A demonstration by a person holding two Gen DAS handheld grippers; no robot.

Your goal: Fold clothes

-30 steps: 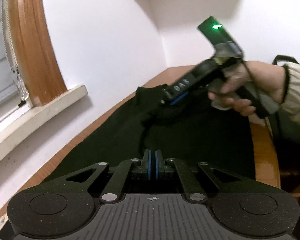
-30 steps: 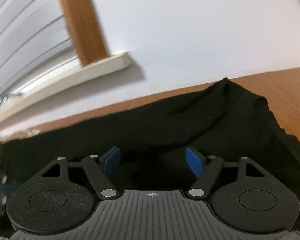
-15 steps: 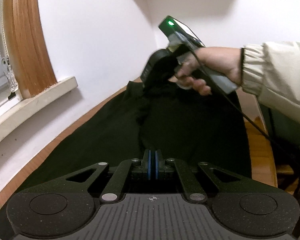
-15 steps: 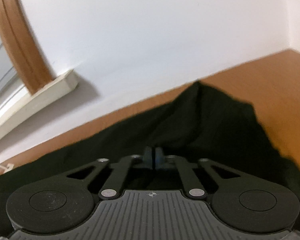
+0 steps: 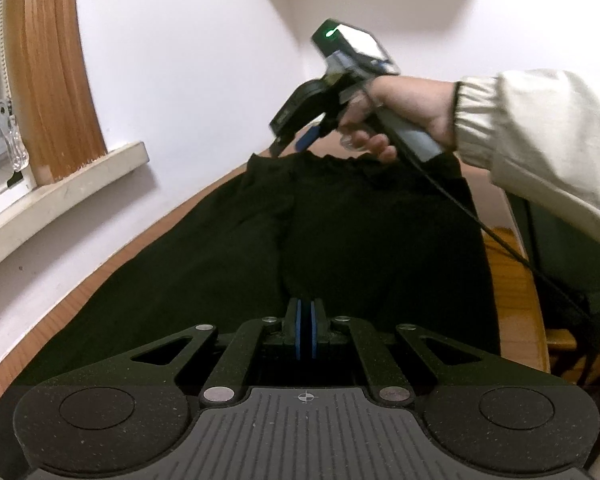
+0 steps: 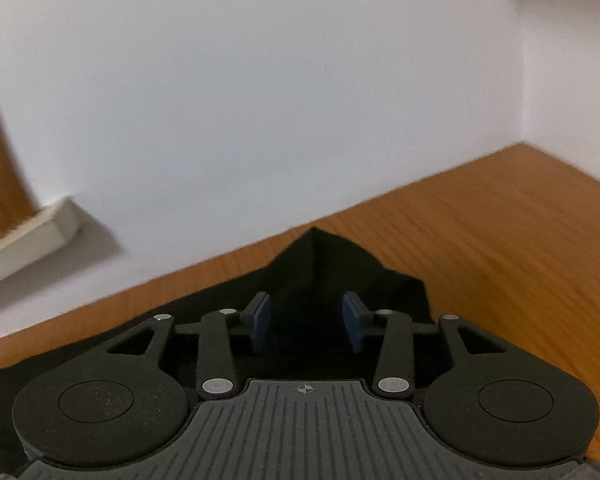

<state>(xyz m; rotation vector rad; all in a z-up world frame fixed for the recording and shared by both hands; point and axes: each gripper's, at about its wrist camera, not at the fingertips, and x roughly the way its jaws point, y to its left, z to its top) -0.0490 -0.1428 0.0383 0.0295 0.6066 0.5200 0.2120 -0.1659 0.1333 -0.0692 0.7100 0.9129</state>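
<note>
A black garment (image 5: 340, 240) lies spread along the wooden table (image 5: 516, 300). My left gripper (image 5: 305, 312) is shut on the near edge of the garment. My right gripper (image 5: 296, 146) hovers over the garment's far end, held by a hand in a beige sleeve. In the right wrist view the right gripper (image 6: 306, 320) is open, its blue pads (image 6: 258, 322) on either side of a raised far corner of the garment (image 6: 320, 256) without touching it.
A white wall (image 6: 260, 100) runs along the table's left side, with a cream window sill (image 5: 60, 196) and a wooden window frame (image 5: 48, 80). Bare wooden tabletop (image 6: 520, 248) lies beyond the garment's far corner. A black cable (image 5: 500, 240) trails from the right gripper.
The right gripper was open, shut on the garment's far corner half a second ago, and has opened again. It has shifted toward the far end. The left gripper stays shut.
</note>
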